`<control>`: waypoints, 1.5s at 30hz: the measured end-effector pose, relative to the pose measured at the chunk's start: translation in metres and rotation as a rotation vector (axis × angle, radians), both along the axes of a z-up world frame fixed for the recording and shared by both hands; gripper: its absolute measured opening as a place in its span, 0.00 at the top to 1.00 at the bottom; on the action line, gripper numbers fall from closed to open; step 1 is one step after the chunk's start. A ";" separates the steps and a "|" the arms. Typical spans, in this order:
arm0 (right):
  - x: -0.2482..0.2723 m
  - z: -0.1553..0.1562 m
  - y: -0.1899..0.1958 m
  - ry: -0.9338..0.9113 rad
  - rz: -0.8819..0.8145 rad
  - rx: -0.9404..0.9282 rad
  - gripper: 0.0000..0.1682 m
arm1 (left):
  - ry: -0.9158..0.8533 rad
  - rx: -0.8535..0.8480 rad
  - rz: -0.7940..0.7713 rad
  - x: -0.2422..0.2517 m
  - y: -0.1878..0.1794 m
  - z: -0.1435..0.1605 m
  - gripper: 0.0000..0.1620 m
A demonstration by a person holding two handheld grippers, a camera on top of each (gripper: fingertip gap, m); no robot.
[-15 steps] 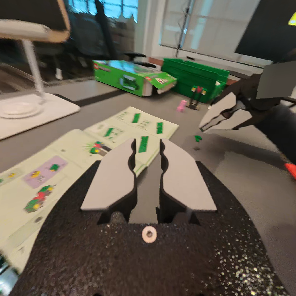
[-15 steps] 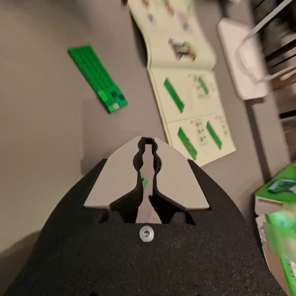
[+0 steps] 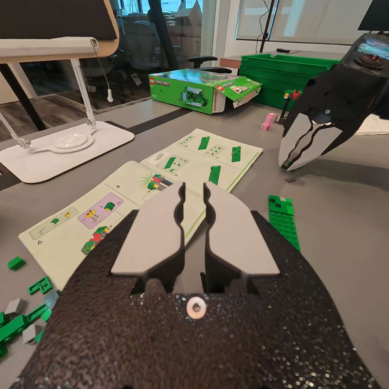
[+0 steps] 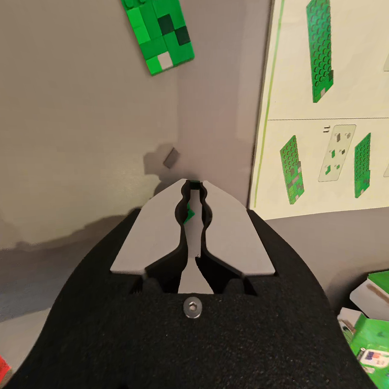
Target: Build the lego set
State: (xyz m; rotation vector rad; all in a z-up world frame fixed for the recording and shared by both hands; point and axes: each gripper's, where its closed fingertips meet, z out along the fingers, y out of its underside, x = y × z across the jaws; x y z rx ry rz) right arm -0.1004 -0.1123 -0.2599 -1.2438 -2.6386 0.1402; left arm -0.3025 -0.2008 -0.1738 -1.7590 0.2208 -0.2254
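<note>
A long green plate (image 3: 281,221) with green, dark green and one grey tile on its far end lies on the grey table; it also shows in the right wrist view (image 4: 162,35). My right gripper (image 4: 194,183) is shut on a small dark green piece (image 4: 194,185), with its tips down at the table (image 3: 287,167) beyond the plate. A loose bright green piece (image 4: 188,216) shows between its fingers. A small dark grey tile (image 4: 171,157) lies just ahead of it. My left gripper (image 3: 193,186) is open and empty over the open instruction booklet (image 3: 130,189).
Loose green and grey pieces (image 3: 19,315) lie at the left front. A white stand base (image 3: 63,147) is far left. A green set box (image 3: 195,90), green bins (image 3: 280,71), a pink figure (image 3: 267,122) and a small flower build (image 3: 289,99) stand at the back. My hands' fingertips stand some 25 centimeters from each other.
My right gripper has come down to the table, nearer the plate and the grey tile, still holding the dark green piece. My left gripper has pulled back, bringing the plate into its view.
</note>
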 end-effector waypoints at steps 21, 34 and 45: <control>-0.035 0.081 -0.025 0.717 -0.291 -0.122 0.84 | 0.141 -0.023 0.383 -0.111 -0.079 0.034 0.88; -0.076 0.094 -0.053 1.179 -0.324 -0.282 0.86 | 0.234 -0.828 0.470 -0.173 -0.250 -0.071 0.92; -0.077 0.088 -0.058 1.152 -0.310 -0.273 0.86 | 0.525 -0.839 0.086 -0.164 -0.237 -0.082 0.89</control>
